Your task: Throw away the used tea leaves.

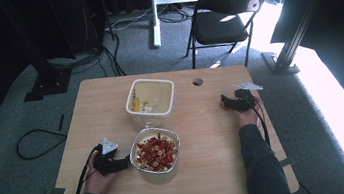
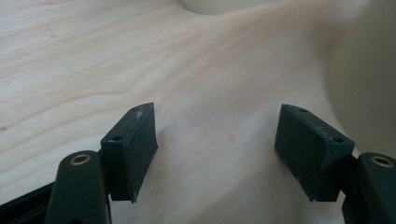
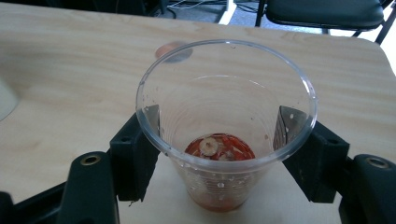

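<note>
Two black two-jaw grippers on light wooden table (image 1: 205, 138). Left gripper (image 1: 127, 161) near front-left corner, jaws half apart, nothing between, just beside white square tub of red berry slices (image 1: 156, 153). Right gripper (image 3: 219, 140) near right edge, clamped on clear plastic cup (image 3: 226, 121), upright, red slices at bottom. Cream empty tub (image 1: 150, 98) toward back edge.

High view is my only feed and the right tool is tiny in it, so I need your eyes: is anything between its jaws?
Observer: Yes, a clear cup stands upright between the jaws of the right tool.
Operator: Empty?
Observer: No, red pieces and a pale slice lie at its bottom.
Operator: And the left tool?
Observer: The left tool is open, with bare table between its jaws.
</note>
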Demonstrator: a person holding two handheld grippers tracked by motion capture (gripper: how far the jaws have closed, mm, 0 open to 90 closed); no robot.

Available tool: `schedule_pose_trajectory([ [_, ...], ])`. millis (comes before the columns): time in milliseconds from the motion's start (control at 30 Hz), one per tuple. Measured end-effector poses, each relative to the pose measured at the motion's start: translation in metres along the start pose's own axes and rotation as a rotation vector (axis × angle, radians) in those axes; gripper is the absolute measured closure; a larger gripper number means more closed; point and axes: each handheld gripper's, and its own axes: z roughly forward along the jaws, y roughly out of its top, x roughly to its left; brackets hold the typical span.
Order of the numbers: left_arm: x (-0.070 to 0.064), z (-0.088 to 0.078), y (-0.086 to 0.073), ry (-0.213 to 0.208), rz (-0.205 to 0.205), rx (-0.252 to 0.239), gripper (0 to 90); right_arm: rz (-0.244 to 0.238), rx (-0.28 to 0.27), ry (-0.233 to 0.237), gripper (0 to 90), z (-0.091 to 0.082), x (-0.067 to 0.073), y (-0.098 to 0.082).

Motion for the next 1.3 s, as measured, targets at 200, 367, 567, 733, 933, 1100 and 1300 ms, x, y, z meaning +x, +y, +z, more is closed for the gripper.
schedule_pose_trajectory([
  [200, -0.015, -0.003, 0.000, -0.086, 0.086, 0.021, 33.2, -0.066, 0.013, 0.050, 31.6, -0.045, 0.016, -0.027],
  [367, -0.026, -0.008, 0.002, -0.086, 0.141, 0.036, 48.1, -0.102, 0.043, 0.056, 31.3, -0.075, 0.029, -0.041],
  [567, -0.028, -0.009, 0.003, -0.101, 0.158, 0.040, 56.0, -0.102, 0.038, 0.099, 30.9, -0.105, 0.040, -0.063],
  [733, -0.031, -0.007, 0.004, -0.105, 0.165, 0.034, 59.5, -0.092, 0.027, 0.109, 30.9, -0.122, 0.042, -0.076],
  [933, -0.045, 0.002, 0.013, -0.128, 0.191, 0.038, 59.3, -0.083, 0.024, 0.134, 30.8, -0.140, 0.043, -0.089],
  [1100, -0.056, 0.007, 0.019, -0.157, 0.207, 0.038, 57.3, -0.089, 0.017, 0.144, 30.0, -0.143, 0.046, -0.092],
  [1300, -0.068, 0.016, 0.027, -0.178, 0.201, 0.039, 56.6, -0.097, 0.016, 0.159, 26.8, -0.138, 0.045, -0.101],
])
